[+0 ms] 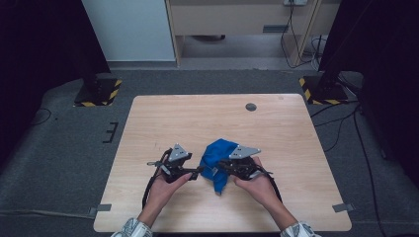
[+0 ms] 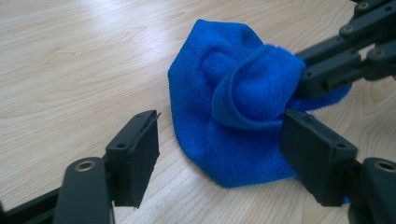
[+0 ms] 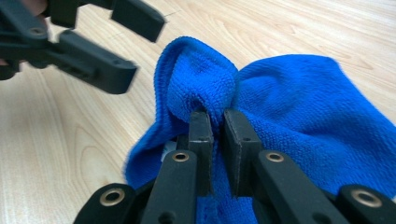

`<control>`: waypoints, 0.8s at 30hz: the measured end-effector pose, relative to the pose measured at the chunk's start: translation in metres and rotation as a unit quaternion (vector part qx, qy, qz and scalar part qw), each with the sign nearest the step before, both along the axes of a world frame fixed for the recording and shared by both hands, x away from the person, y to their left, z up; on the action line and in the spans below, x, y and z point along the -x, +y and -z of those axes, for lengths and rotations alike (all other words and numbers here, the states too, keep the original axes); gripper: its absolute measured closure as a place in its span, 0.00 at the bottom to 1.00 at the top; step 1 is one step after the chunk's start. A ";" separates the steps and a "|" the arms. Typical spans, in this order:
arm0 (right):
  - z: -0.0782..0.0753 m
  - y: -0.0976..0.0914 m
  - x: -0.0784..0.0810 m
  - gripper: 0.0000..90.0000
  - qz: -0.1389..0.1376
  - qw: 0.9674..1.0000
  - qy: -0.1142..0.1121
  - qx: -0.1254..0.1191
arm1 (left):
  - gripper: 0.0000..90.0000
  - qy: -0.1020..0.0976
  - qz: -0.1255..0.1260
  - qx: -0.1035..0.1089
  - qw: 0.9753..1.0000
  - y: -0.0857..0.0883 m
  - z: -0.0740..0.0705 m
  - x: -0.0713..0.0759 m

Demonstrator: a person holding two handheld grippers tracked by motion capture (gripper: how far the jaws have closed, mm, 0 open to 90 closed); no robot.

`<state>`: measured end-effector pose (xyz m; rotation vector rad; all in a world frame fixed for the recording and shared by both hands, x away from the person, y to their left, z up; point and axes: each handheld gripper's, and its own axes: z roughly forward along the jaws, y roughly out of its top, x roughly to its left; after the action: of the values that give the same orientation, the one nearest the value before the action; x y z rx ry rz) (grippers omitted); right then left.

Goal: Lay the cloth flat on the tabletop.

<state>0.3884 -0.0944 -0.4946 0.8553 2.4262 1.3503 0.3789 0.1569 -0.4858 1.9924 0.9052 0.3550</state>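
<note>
Grey carpet surrounds a light wooden desk [image 1: 197, 123] that carries one blue cloth [image 1: 217, 158]. A small dark round cap [image 1: 251, 106] sits in the desk surface near the far edge, towards the far right corner, well apart from the cloth.

Cloth position: it lies bunched on the desk, nearer the near edge than the far edge and roughly midway between the left and right edges. Part of it rests flat on the wood; a fold of it is gathered and raised off the surface.

Right gripper [image 3: 217, 122]: the jaws stand narrow and are clamped on the raised fold of the cloth. In the right gripper view the fabric bulges above the two pads [image 3: 201, 135], which press it from both sides. The right hand [image 1: 259, 185] holds this gripper at the right side of the cloth.

Left gripper [image 2: 219, 140]: the jaws stand apart, not gripping. In the left gripper view the cloth lies between them; one pad [image 2: 313, 149] is just beside the bunched fold, the other pad is clear of the fabric over bare wood. The left hand [image 1: 165, 190] holds it at the left side of the cloth.
</note>
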 end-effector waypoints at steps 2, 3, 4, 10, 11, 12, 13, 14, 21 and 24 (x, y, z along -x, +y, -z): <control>0.001 0.003 0.002 0.93 -0.006 1.000 0.000 0.001 | 0.38 -0.008 -0.001 0.006 1.000 -0.001 -0.002 0.000; 0.001 0.004 0.002 0.94 -0.008 1.000 -0.001 0.003 | 0.40 -0.014 -0.001 0.002 1.000 -0.003 -0.004 0.000; 0.002 0.005 0.003 0.94 -0.007 1.000 -0.003 0.006 | 0.43 -0.018 0.001 -0.001 1.000 -0.004 -0.004 0.001; 0.004 0.010 0.005 0.96 -0.013 1.000 -0.002 0.010 | 0.54 -0.010 0.020 -0.011 1.000 -0.012 0.001 -0.004; 0.004 0.010 0.005 0.96 -0.013 1.000 -0.002 0.010 | 0.54 -0.010 0.020 -0.011 1.000 -0.012 0.001 -0.004; 0.004 0.010 0.005 0.97 -0.011 1.000 -0.003 0.008 | 0.54 0.001 0.028 -0.018 0.999 -0.012 0.003 -0.007; 0.004 0.010 0.005 0.97 -0.013 1.000 -0.002 0.006 | 0.53 0.001 0.033 -0.021 0.999 -0.012 0.005 -0.007; 0.004 0.011 0.005 0.97 -0.014 1.000 -0.001 0.006 | 0.54 0.002 0.035 -0.020 0.999 -0.012 0.005 -0.008; 0.005 0.014 0.007 0.94 -0.017 1.000 0.003 0.004 | 0.88 0.003 0.062 0.001 0.998 -0.012 0.001 -0.007; 0.005 0.013 0.006 0.81 -0.011 1.000 0.009 -0.003 | 0.94 -0.004 0.054 0.003 0.999 -0.008 -0.001 -0.006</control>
<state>0.3828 -0.0818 -0.4993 0.8494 2.4527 1.3640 0.3844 0.1485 -0.4844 2.0238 0.7885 0.2980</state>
